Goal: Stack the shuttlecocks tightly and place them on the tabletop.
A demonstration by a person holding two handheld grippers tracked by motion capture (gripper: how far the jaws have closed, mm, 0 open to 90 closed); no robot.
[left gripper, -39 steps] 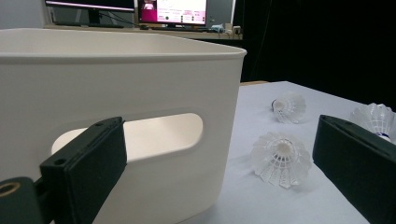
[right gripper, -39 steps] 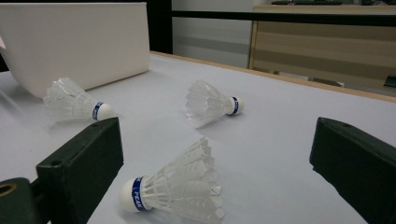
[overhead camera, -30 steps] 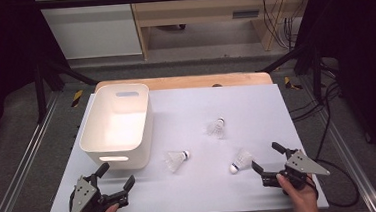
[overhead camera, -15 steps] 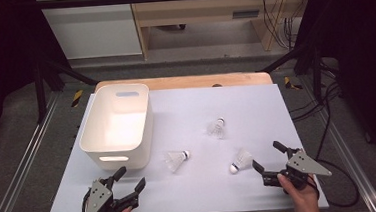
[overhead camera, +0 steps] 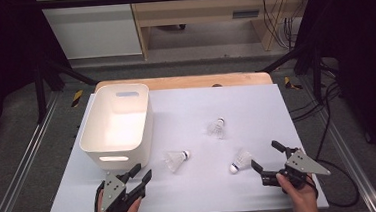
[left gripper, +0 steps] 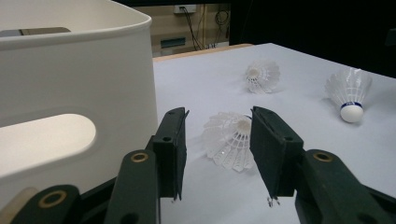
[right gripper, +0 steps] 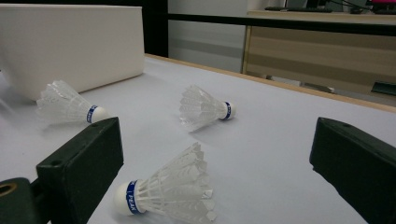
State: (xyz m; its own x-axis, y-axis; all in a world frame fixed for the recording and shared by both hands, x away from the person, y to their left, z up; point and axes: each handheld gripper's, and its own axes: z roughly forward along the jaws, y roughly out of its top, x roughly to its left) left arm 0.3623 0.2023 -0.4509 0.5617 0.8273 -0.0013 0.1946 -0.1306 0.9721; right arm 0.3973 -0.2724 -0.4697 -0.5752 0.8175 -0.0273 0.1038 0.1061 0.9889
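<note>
- Your white bin (overhead camera: 118, 125) sits at the left of the white surface (overhead camera: 256, 106), its handle slot facing you.
- Your left gripper (overhead camera: 142, 176) rests just in front of the bin's near wall. Its fingers (left gripper: 172, 144) have just been closing and stand partly open with nothing between them; they point at the nearest shuttlecock.
- That left shuttlecock (overhead camera: 176, 160) lies on its side just right of the bin's near corner, a short way beyond your left fingers and untouched.
- A second shuttlecock (overhead camera: 217, 128) lies farther back, near the middle.
- A third shuttlecock (overhead camera: 240, 160) lies just left of your right gripper (overhead camera: 265, 156).
- Your right fingers (right gripper: 84, 163) stand wide apart, holding nothing; the third shuttlecock lies on the surface just ahead of them.
</note>
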